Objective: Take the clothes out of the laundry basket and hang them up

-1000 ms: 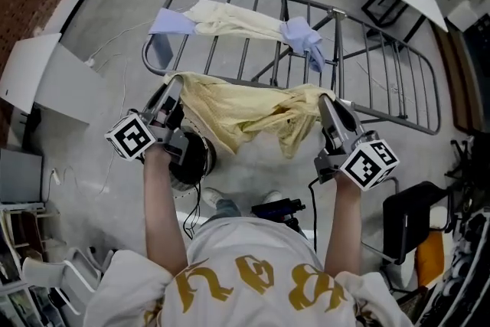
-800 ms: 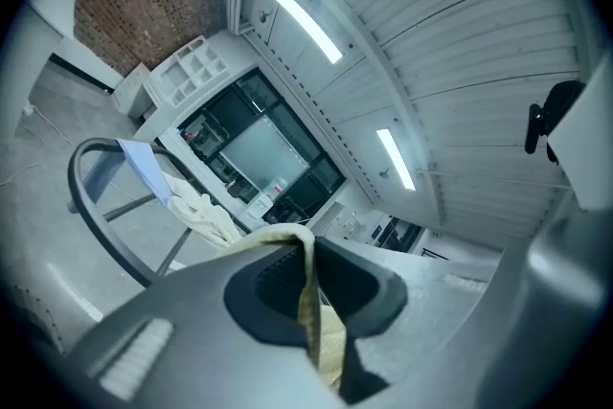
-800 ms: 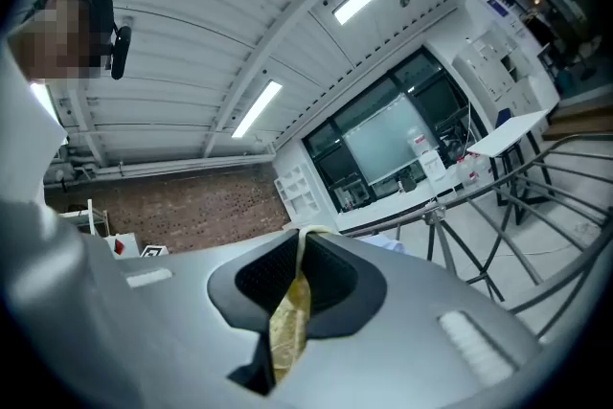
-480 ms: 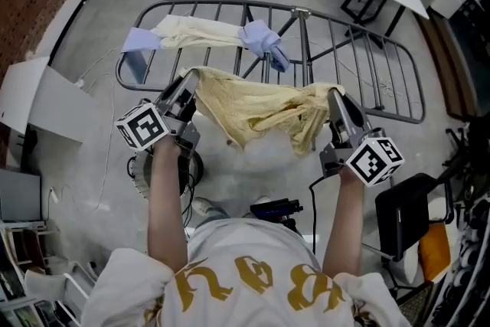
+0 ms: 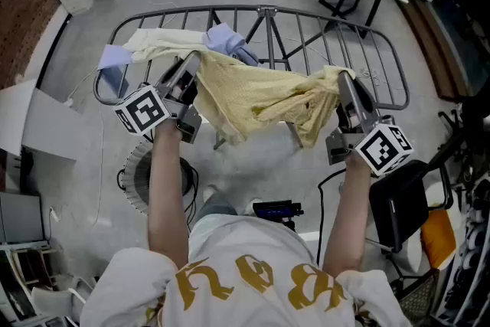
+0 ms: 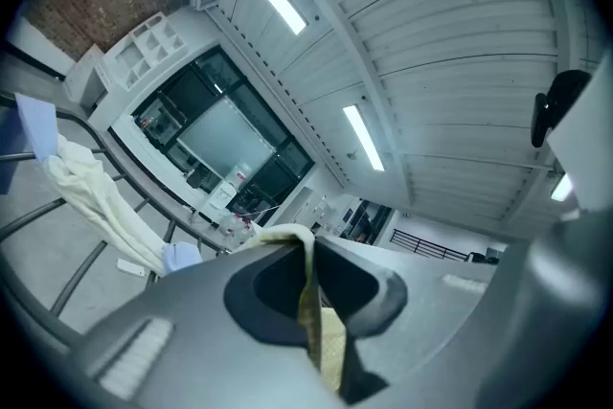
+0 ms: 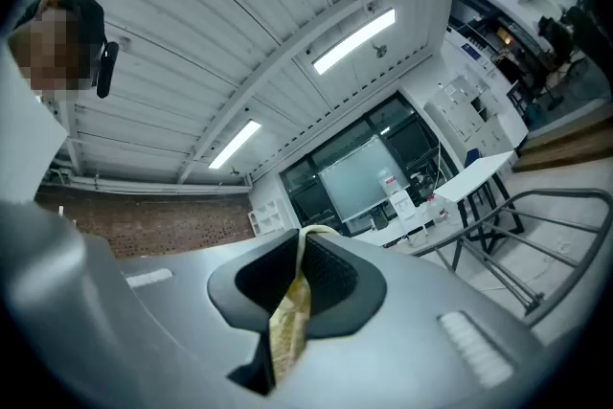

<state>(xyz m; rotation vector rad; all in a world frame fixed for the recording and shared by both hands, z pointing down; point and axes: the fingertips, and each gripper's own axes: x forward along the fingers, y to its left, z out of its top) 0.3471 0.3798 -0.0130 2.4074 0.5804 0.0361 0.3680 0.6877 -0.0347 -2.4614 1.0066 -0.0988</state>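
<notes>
Yellow garment point(image 5: 260, 97) hangs between left tool point(image 5: 193, 63) and right tool point(image 5: 343, 82), each clamped on its edge, over drying rack point(image 5: 230, 9).

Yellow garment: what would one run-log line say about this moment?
left gripper: shut on yellow garment | right gripper: shut on yellow garment | garment: spread over drying rack | rack: cream cloth draped

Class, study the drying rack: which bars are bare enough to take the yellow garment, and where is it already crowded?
Bare: the right half of the drying rack, from its middle to the rounded right end, beyond the right tongs. Crowded: the far left bars, draped with a cream cloth and a blue cloth, just beyond the left tongs.
</notes>
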